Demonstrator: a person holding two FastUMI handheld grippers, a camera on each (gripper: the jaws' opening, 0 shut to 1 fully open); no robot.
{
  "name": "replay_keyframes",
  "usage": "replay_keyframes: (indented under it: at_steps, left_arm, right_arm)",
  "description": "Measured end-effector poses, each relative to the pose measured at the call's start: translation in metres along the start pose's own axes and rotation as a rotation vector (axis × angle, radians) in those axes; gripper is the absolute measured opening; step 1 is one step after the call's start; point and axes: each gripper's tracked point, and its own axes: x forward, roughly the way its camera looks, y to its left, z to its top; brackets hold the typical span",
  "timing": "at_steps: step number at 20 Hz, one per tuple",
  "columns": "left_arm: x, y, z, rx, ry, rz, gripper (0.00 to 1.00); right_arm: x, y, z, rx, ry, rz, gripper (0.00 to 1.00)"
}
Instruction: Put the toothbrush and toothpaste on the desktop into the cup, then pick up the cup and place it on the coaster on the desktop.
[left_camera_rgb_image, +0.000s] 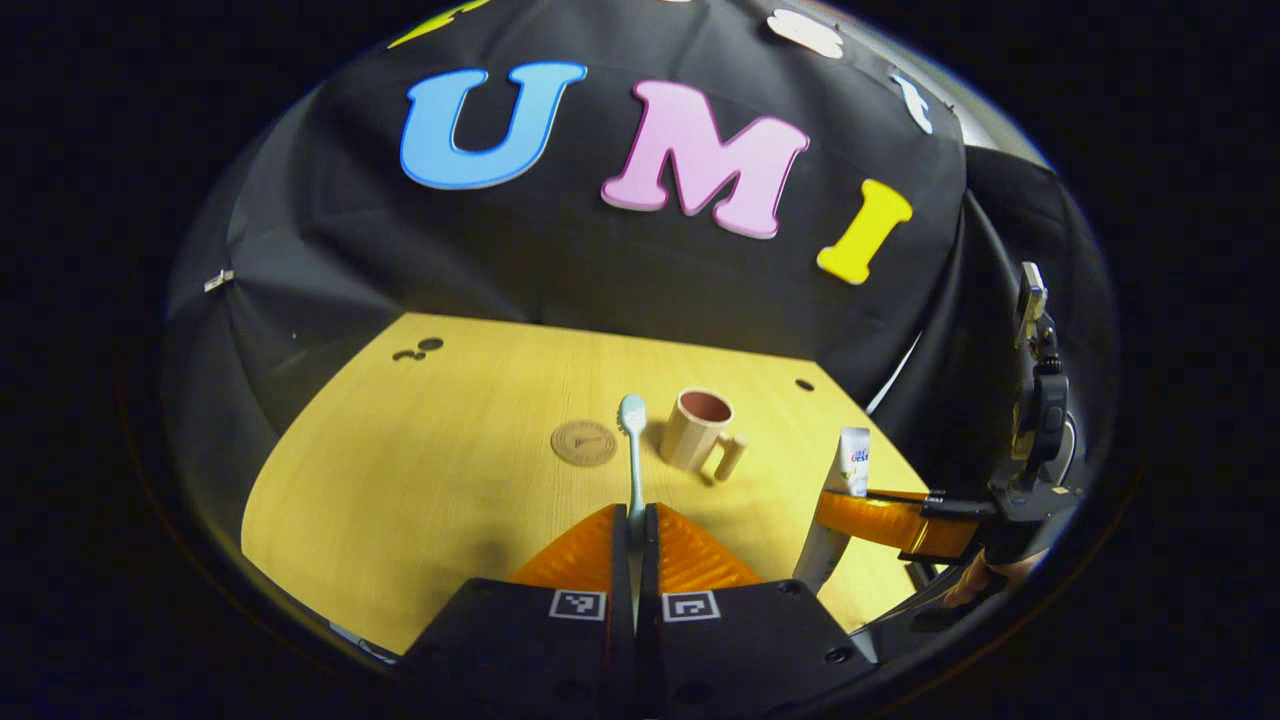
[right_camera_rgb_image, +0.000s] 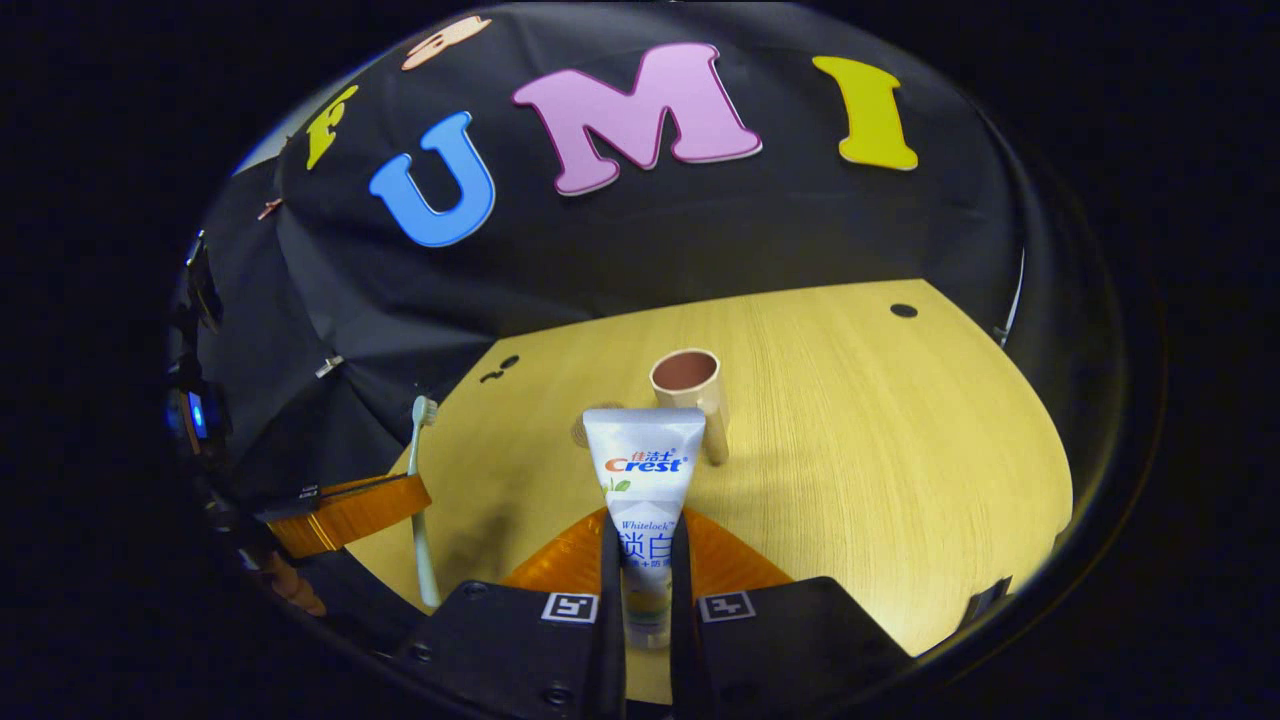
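- Left gripper view puts the left claw (left_camera_rgb_image: 634, 540) pressed together on the handle of the toothbrush (left_camera_rgb_image: 632, 450), which stands up out of the fingers with its bristle head on top.
- Ahead of this claw and a little to its left, the coaster (left_camera_rgb_image: 584, 442) lies flat on the worktop (left_camera_rgb_image: 400, 500).
- Ahead and slightly to its right stands the cup (left_camera_rgb_image: 697, 428), upright, mouth open, handle turned toward the claw; nothing is in it.
- Far off to its right, the other claw pinches the toothpaste (left_camera_rgb_image: 848, 480), which rises tilted above the worktop.
- Right gripper view puts the right claw (right_camera_rgb_image: 646, 560) pinching the toothpaste tube low on its body, the wide flat end up.
- The cup sits straight ahead of this claw, just beyond the top of the tube; the left claw with the toothbrush is off to its left.
- Judged from this, the step in hand is carrying both items to the cup; neither is in yet.
- The next move calls for bringing one item over the cup's mouth, lowering its bottom end inside and spreading the fingers, then the same for the other, keeping the two claws from crowding the narrow rim.
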Motion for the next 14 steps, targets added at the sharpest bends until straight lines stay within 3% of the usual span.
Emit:
replay_keyframes:
  at_steps: [7, 14]
  left_arm:
    - [-0.037, -0.01, 0.03, -0.033, -0.102, -0.04, 0.06]
    - [-0.022, -0.025, 0.023, -0.057, -0.106, -0.045, 0.06]
  right_arm:
    - [-0.023, 0.016, 0.075, -0.022, -0.157, 0.05, 0.22]
    - [0.071, -0.01, 0.153, -0.008, -0.24, 0.057, 0.21]
